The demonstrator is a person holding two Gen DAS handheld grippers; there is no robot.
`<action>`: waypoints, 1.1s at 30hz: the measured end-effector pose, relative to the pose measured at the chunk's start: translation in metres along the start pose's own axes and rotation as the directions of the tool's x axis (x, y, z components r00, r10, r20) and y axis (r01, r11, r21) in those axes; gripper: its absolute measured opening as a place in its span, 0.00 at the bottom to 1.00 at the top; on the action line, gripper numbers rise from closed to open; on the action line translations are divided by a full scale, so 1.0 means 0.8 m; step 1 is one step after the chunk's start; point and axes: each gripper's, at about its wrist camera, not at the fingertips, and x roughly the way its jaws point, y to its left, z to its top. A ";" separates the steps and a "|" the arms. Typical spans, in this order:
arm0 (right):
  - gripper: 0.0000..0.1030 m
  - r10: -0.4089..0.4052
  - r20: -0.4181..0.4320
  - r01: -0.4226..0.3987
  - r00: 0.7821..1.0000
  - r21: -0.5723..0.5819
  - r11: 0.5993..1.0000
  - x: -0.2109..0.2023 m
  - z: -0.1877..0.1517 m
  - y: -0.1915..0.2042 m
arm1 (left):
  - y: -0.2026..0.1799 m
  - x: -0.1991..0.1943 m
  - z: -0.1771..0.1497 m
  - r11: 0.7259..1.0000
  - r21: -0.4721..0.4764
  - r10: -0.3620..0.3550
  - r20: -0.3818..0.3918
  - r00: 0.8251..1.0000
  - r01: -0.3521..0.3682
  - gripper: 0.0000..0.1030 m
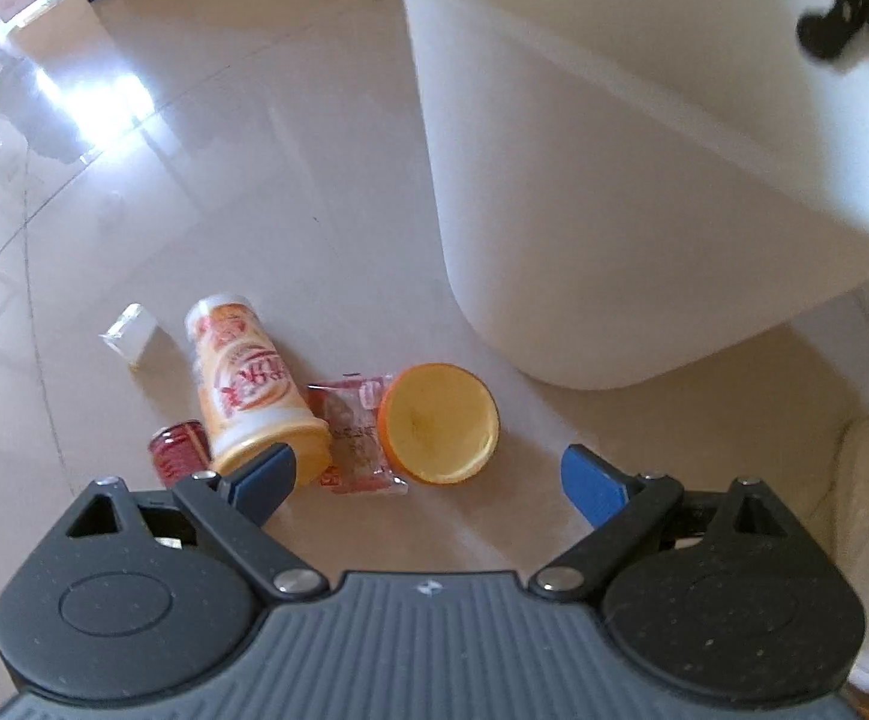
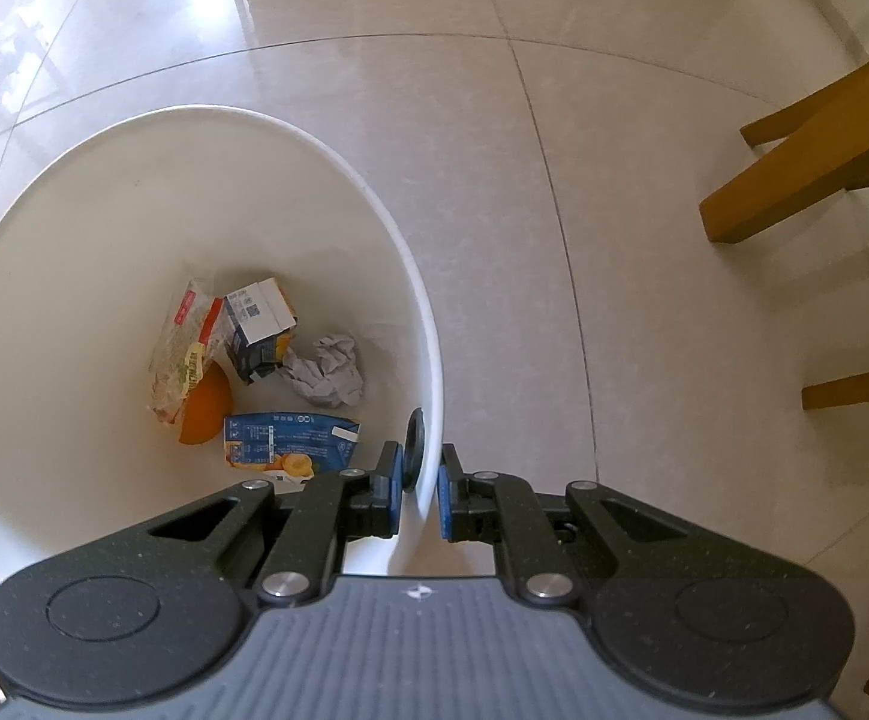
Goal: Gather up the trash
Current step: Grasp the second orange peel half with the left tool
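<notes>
Little print here can be read. The orange-and-white bottle (image 1: 251, 387), lying on its side on the floor, carries large red Chinese characters on its label, but they sit sideways and cannot be made out with confidence. The clear snack wrapper (image 1: 355, 432) beside it bears small red print, too fine to read. The small red can (image 1: 177, 450) shows a pattern but no legible word. Inside the white bin (image 2: 428, 324), the dark blue carton (image 2: 257, 330) shows a QR code on its white flap, and the flattened blue carton (image 2: 290, 441) has lines of white print, illegible.
</notes>
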 end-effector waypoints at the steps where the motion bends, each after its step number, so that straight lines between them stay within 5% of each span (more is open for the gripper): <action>1: 0.14 -0.002 0.000 0.002 1.000 -0.002 1.000 0.000 0.000 0.000 | -0.004 0.011 -0.003 1.000 0.011 0.000 0.005 1.000 0.000 0.92; 11: 0.14 -0.010 0.008 0.010 1.000 -0.026 1.000 -0.001 -0.003 0.005 | -0.030 0.108 -0.022 0.986 0.135 0.103 -0.033 0.994 -0.097 0.92; 20: 0.14 -0.009 0.007 0.009 1.000 -0.032 0.999 -0.001 -0.002 0.004 | -0.053 0.147 -0.029 0.944 0.292 0.168 -0.024 0.986 -0.154 0.92; 33: 0.14 0.005 -0.004 -0.005 1.000 -0.018 1.000 -0.002 0.001 0.001 | -0.072 0.175 -0.022 0.901 0.384 0.211 0.013 0.977 -0.200 0.90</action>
